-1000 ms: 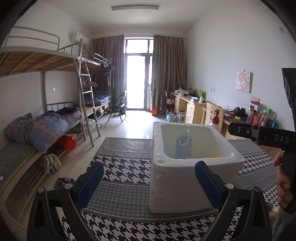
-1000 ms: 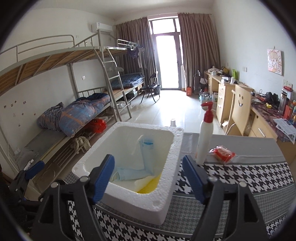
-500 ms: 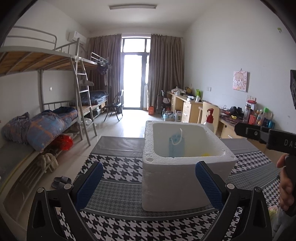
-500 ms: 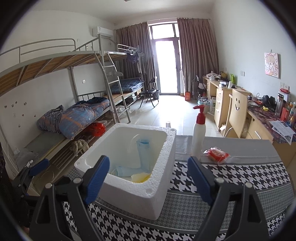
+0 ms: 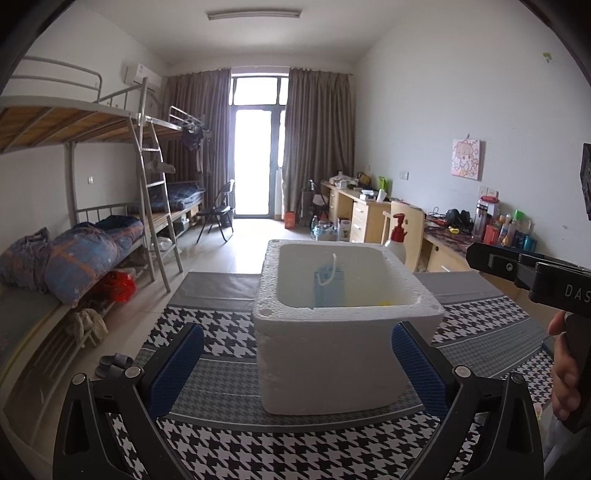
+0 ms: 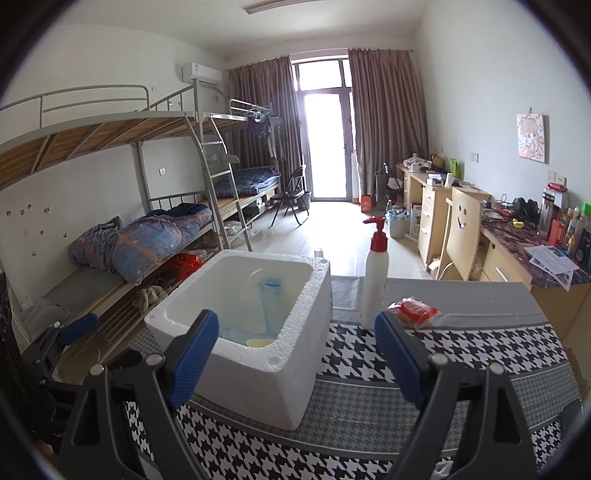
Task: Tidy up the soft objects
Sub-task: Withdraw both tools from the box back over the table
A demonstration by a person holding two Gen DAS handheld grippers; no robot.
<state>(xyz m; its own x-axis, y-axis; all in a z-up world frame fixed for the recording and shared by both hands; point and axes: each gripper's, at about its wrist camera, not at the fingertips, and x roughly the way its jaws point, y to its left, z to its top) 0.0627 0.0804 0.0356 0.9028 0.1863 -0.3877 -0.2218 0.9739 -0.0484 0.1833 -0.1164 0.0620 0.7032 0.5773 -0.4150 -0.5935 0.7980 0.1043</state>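
We see the counter (image 6: 461,354) carrying the foam box (image 6: 295,369), soft items (image 6: 255,325) gathered inside for tidiness; a red packet (image 6: 415,310) waits outside. Left gripper (image 5: 295,365) and right gripper (image 6: 291,358): jaws wide, empty.

Daylight from the balcony door (image 5: 256,162) at far end, blown out to white w/ glare on floor tiles (image 5: 236,254). Ceiling lamp (image 5: 254,14) looks off. Room evenly lit, shadows soft. Both views sharp, no motion blur. Strong fisheye bend + dark vignette at corners; bunk rails (image 6: 92,107) curve.
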